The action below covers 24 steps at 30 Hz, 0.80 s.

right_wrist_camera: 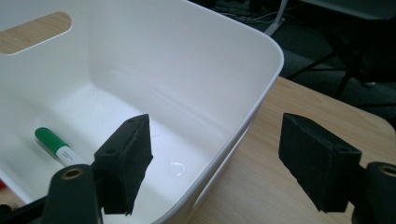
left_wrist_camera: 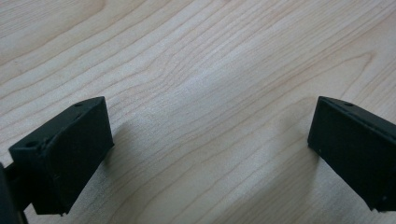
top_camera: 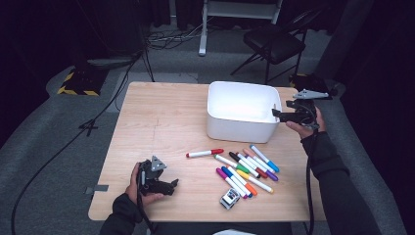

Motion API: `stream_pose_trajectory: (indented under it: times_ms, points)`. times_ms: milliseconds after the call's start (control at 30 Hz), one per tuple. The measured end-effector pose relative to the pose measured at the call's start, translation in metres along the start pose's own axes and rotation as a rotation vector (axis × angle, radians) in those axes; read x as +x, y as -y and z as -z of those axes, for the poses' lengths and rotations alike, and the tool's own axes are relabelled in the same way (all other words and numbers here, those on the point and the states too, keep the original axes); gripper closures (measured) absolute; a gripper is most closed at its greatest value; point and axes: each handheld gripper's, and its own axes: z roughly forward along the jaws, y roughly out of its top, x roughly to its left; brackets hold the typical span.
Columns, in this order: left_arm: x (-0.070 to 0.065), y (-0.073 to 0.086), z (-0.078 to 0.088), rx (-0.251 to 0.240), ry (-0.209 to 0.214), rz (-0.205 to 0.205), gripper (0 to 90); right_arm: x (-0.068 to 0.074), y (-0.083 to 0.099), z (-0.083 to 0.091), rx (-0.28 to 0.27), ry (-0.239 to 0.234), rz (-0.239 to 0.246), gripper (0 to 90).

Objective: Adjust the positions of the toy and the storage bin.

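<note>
Right gripper (top_camera: 277,113): held at the right rim of the white bin (top_camera: 230,128), raised off the table; in the right gripper view (right_wrist_camera: 215,158) its jaws stand wide apart and grasp nothing — one jaw over the bin's inside, the other outside above the tabletop, the bin wall between them.
Left gripper (top_camera: 172,185): low over the near left part of the wooden table (top_camera: 161,117), in the person's left hand; in the left gripper view (left_wrist_camera: 210,154) the jaws are spread, with bare wood grain between them — released, holding nothing.
White bin: stands on the far right half of the table, upright, with a slot handle in its end wall.
Green marker (right_wrist_camera: 58,145): lies flat on the bin's floor, near one wall, green cap up-left in the right gripper view.
Loose markers (top_camera: 247,169): a fanned cluster on the table in front of the bin, touching or overlapping.
Red-capped marker (top_camera: 204,153): lies just left of the cluster, apart from it.
Small box-like item (top_camera: 229,199): near the front edge, just below the cluster; too small to identify.
</note>
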Motion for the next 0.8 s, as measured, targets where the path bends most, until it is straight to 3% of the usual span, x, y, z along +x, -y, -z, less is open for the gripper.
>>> stream_pose_trajectory:
  times_ms: [267,433,800]
  points:
    - [0.000,0.000,0.000,0.000,0.000,0.000,0.2,-0.003,0.006,-0.015,0.063,-0.042,-0.047,26.8]
    - [0.000,0.000,0.000,0.000,0.000,0.001,0.2,0.000,0.009,-0.019,0.077,-0.104,-0.061,31.7]
    - [0.000,0.000,0.000,0.000,0.000,0.000,0.2,0.007,0.010,-0.018,0.113,-0.108,-0.037,27.9]
